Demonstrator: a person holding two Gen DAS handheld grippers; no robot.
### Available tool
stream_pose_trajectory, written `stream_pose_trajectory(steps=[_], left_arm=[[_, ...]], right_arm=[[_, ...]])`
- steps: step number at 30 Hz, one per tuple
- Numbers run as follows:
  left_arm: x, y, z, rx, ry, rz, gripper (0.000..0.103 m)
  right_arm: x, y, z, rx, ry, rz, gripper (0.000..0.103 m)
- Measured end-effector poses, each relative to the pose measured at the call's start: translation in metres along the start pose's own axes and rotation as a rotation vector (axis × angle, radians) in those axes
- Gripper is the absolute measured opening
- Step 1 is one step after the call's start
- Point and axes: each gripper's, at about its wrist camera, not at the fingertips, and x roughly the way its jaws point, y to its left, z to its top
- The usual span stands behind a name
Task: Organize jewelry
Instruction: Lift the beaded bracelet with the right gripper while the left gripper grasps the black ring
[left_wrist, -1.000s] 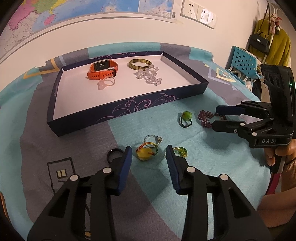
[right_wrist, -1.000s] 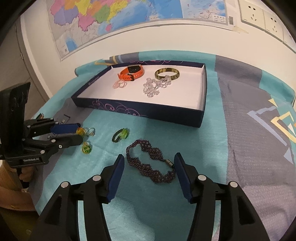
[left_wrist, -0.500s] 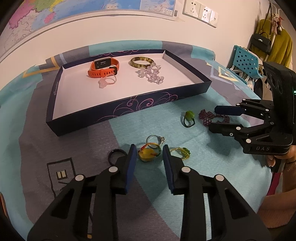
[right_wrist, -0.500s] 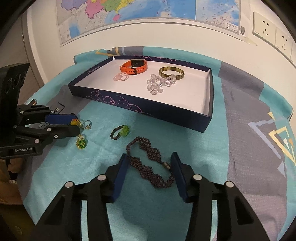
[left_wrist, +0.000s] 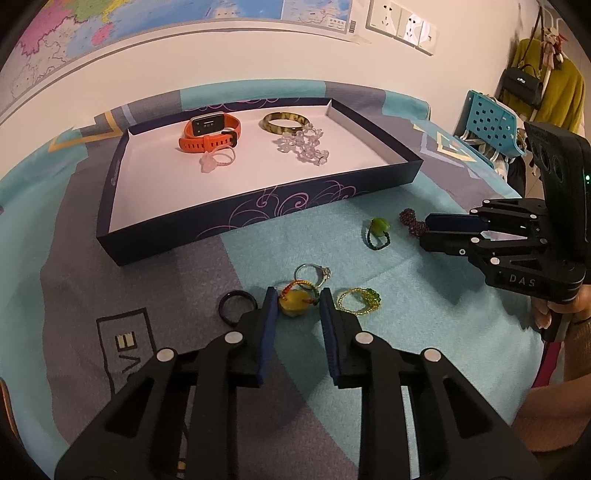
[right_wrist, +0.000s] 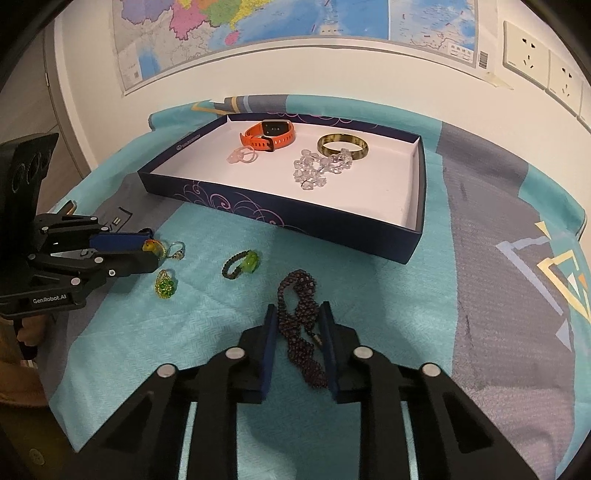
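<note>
My left gripper (left_wrist: 295, 301) has its jaws narrowed around a yellow bead ring (left_wrist: 293, 305) on the cloth, pads close to its sides; it also shows in the right wrist view (right_wrist: 147, 253). My right gripper (right_wrist: 297, 317) has its jaws narrowed around a dark purple beaded bracelet (right_wrist: 299, 295), which lies bunched between the pads; it also shows in the left wrist view (left_wrist: 424, 229). The dark blue tray (left_wrist: 184, 236) behind holds an orange watch (left_wrist: 210, 134), a pink ring (left_wrist: 216, 160), a brown bangle (left_wrist: 284, 123) and a clear crystal bracelet (left_wrist: 303, 146).
On the teal and grey cloth lie a silver ring (left_wrist: 312, 273), a black ring (left_wrist: 236, 304), a green-gold beaded ring (left_wrist: 360, 299) and a green bead ring (left_wrist: 376, 232). A blue chair (left_wrist: 487, 125) stands at the right. A wall with maps is behind.
Both grippers have moved forward and narrowed: the left around the yellow bead ring, the right around the purple bracelet, which has bunched up between its pads.
</note>
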Motion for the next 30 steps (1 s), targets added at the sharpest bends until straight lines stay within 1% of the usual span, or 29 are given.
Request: stream_pose_trajectory(steps=[5, 6, 16, 24, 27, 30], left_arm=[[-0.001, 0.000, -0.001, -0.003, 0.000, 0.000, 0.023], [-0.001, 0.000, -0.002, -0.003, -0.001, -0.001, 0.023], [-0.010, 0.000, -0.007, -0.018, -0.016, -0.017, 0.023], [-0.026, 0.007, -0.010, -0.030, -0.050, 0.008, 0.026], [-0.026, 0.012, -0.010, -0.038, -0.049, 0.032, 0.026], [-0.025, 0.015, -0.009, -0.044, -0.046, 0.037, 0.027]], right_arm=[[0.000, -0.002, -0.001, 0.017, -0.003, 0.011, 0.015], [0.000, -0.002, -0.001, 0.020, -0.004, 0.014, 0.009], [-0.003, -0.008, -0.002, 0.062, -0.017, 0.051, 0.007], [-0.007, -0.011, -0.003, 0.090, -0.031, 0.075, 0.007], [-0.007, -0.012, -0.003, 0.094, -0.035, 0.076, 0.007], [-0.008, -0.013, -0.003, 0.097, -0.038, 0.076, 0.007]])
